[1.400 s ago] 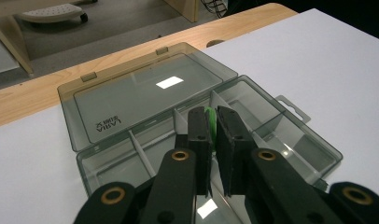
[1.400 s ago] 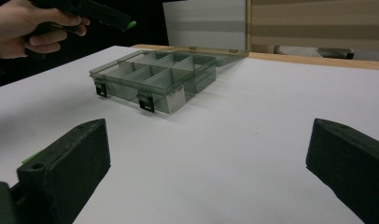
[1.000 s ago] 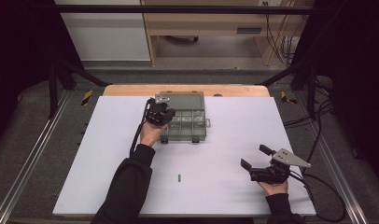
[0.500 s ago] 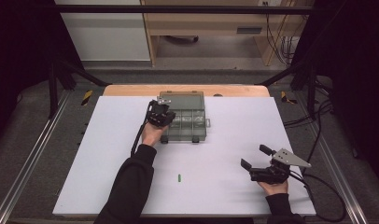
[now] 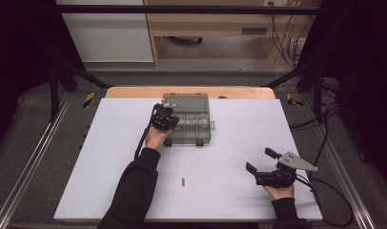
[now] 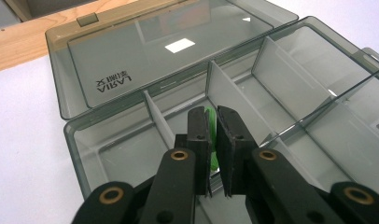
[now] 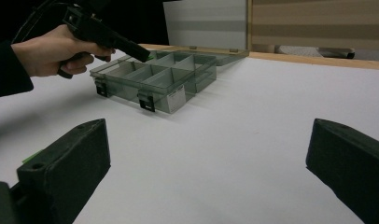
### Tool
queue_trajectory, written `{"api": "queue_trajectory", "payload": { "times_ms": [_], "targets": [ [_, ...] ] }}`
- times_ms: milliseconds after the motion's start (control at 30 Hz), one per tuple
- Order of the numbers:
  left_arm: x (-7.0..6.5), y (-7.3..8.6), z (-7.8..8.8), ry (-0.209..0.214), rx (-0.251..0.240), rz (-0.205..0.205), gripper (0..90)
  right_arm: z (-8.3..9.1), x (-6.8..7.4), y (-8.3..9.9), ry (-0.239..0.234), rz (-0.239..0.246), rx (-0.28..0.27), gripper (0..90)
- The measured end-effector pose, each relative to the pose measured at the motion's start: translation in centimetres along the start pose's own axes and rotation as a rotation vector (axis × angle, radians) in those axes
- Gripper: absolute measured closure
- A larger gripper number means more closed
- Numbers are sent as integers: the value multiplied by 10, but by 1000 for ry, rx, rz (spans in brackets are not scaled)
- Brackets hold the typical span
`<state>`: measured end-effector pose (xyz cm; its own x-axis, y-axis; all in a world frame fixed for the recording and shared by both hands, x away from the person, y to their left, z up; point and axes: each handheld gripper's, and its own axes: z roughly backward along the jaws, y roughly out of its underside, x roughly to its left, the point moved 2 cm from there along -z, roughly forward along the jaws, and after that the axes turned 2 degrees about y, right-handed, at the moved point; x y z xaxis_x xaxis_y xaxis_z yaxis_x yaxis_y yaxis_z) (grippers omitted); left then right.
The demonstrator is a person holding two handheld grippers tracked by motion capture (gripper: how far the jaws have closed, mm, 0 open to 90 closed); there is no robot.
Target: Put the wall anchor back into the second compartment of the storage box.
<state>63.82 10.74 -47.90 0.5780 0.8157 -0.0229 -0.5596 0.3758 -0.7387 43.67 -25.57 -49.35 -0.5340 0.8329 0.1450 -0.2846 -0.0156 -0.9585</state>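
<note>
White desk (image 5: 110,157), then open compartment box (image 5: 194,102) at twelve o'clock. Left gripper (image 6: 214,128) now shifted slightly over it, clamping green piece (image 6: 210,117): drop seems imminent. Right gripper (image 5: 261,161) wide, idle at four o'clock. Second green piece (image 5: 183,182) at six o'clock.

White table (image 5: 110,157) on wooden top (image 5: 134,91); grey floor (image 5: 34,138); wooden furniture (image 5: 215,28) behind; dark surroundings.

Wide-apart tongs (image 7: 208,163), white table (image 7: 253,121), open compartment box (image 7: 164,79) (lid back), gripping hand (image 7: 50,51)
</note>
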Motion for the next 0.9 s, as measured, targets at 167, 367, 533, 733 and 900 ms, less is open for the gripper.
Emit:
{"api": "queue_trajectory", "payload": {
  "times_ms": [167, 367, 533, 733, 900],
  "targets": [
    [0, -2, 3, 5, -13, 4, 799, 0, 0, 0, -1, 0, 1, 2],
    [-2, -7, 20, 23, -56, 8, 692, 0, 0, 0, 0, -1, 0, 2],
    [-7, -11, 40, 44, -117, 19, 486, 0, 0, 0, 2, -2, -3, 2],
    [-14, -9, 66, 86, -181, 21, 288, 0, 0, 0, 2, -2, -2, 2],
    [-19, -1, 86, 126, -224, 9, 179, 1, 0, 0, 3, -3, -4, 2]
  ]
}}
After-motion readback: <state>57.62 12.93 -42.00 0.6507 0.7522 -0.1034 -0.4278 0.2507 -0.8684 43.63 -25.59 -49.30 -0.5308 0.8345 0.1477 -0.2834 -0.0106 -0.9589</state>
